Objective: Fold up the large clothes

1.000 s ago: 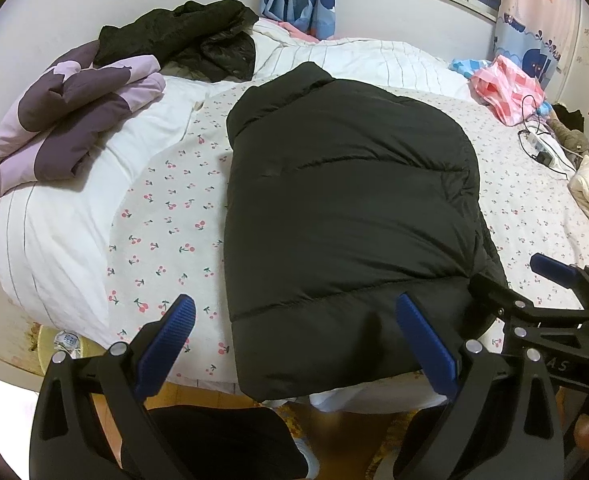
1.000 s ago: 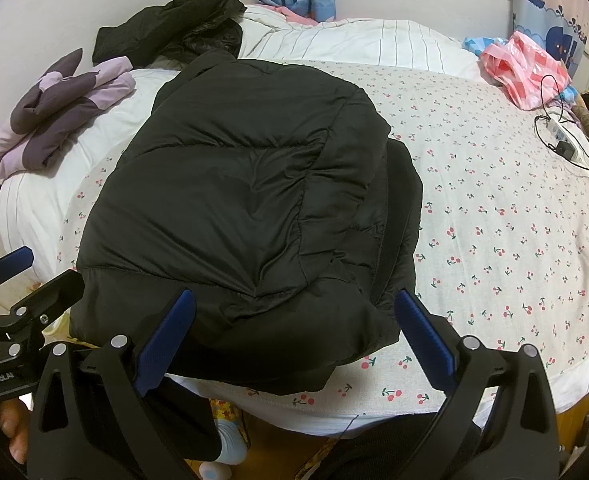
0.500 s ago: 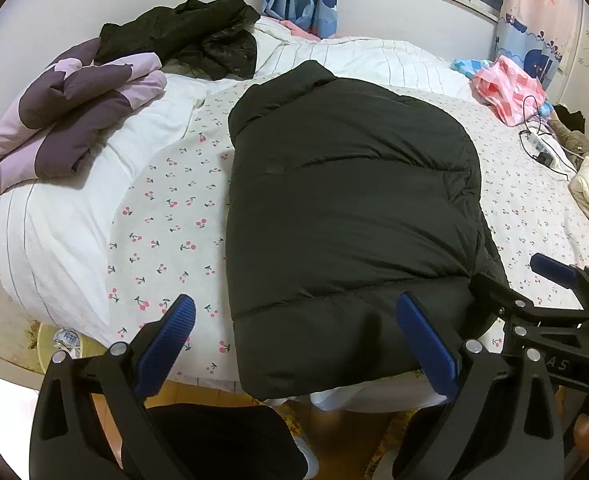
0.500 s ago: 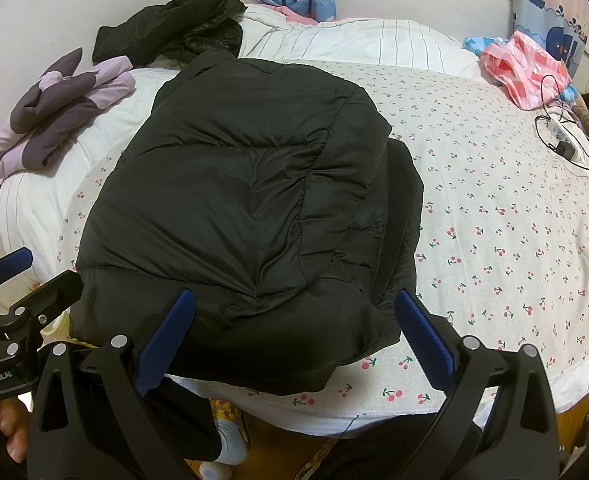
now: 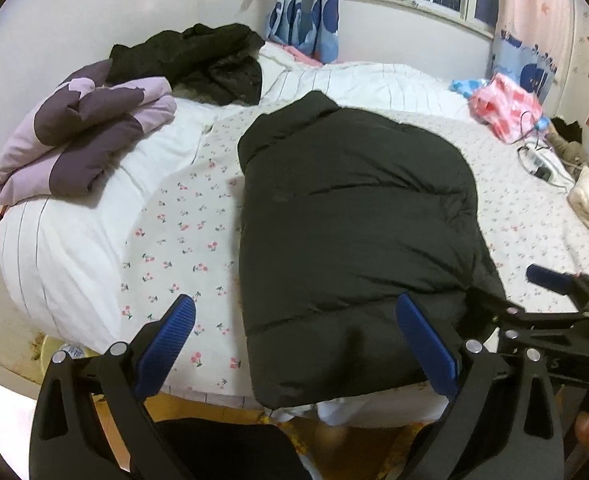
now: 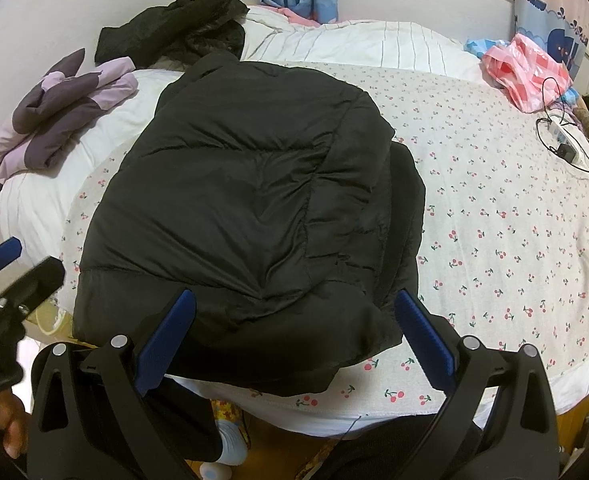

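Black puffer jacket (image 5: 350, 216) on bed (image 5: 182, 216), jaws apart

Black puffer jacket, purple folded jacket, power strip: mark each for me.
Black puffer jacket (image 6: 246, 208): right wrist view, middle of its back panel.
Purple folded jacket (image 5: 82, 136): left wrist view, top fold.
Power strip (image 6: 560, 134): right wrist view, white body.

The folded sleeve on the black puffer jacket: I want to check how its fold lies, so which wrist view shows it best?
The right wrist view. There the black puffer jacket shows its sleeve laid over the body, with seams and the layered right edge plain. The left wrist view shows the jacket mostly as a smooth panel, the fold only a dark edge at its right.
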Available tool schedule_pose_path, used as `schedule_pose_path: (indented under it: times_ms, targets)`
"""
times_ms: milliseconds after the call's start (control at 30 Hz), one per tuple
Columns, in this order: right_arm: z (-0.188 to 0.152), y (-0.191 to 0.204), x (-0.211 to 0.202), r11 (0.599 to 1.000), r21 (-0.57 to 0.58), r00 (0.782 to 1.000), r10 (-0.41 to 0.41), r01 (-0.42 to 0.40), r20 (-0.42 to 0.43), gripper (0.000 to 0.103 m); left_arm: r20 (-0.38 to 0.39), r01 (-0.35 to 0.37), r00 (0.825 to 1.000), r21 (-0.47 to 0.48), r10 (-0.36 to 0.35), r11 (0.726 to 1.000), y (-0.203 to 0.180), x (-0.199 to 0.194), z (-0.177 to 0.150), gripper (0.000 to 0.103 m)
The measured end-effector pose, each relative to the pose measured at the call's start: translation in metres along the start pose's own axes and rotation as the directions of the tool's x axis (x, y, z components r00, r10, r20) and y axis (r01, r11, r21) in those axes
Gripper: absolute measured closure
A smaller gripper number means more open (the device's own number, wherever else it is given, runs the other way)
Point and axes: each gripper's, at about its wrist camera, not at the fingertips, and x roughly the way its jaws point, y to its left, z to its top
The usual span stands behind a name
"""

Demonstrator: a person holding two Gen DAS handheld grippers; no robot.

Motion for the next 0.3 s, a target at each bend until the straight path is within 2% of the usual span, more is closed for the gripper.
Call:
schedule_pose_path:
  times_ms: [300]
  targets:
    - [-0.0006,0.0023,-0.0008,1.0,-0.004,1.0,0.0,0.0,-0.001,0.007,-0.011,-0.015,1.0,0.025,0.016,1.0,-0.0054,0.0027,-0.0029,0.007]
